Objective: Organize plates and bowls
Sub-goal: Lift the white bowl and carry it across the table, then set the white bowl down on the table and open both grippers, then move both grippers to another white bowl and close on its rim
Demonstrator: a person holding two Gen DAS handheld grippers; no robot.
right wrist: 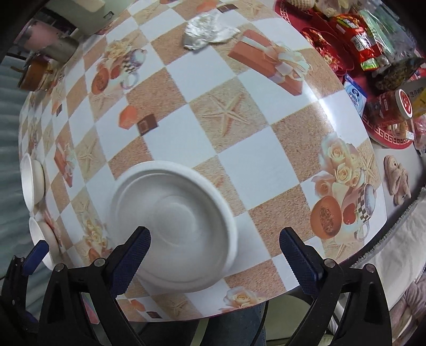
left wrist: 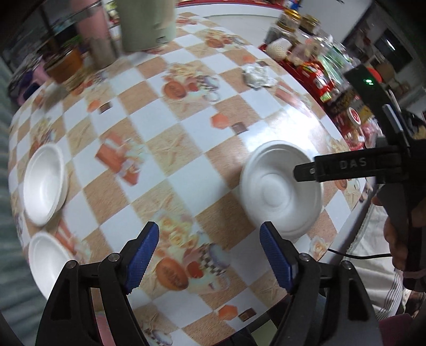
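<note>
A white foam plate (left wrist: 279, 189) lies on the checkered table near its right edge; it also shows in the right wrist view (right wrist: 175, 221). My right gripper (right wrist: 214, 248) is open just above and in front of it, its left finger (right wrist: 130, 255) over the plate's near rim. It also shows in the left wrist view (left wrist: 346, 166) reaching over the plate. My left gripper (left wrist: 210, 252) is open and empty over the table, left of the plate. Two white foam bowls (left wrist: 44, 183) (left wrist: 48, 259) sit at the far left edge, also in the right wrist view (right wrist: 32, 181) (right wrist: 44, 239).
A crumpled foil wrapper (right wrist: 207, 30) lies mid-table. A red tray (right wrist: 386, 133) with jars and snack packets stands at the right. A green container (left wrist: 146, 24), metal cup (left wrist: 102, 52) and jar (left wrist: 65, 65) stand at the far side. A cable (left wrist: 356, 256) hangs by the table edge.
</note>
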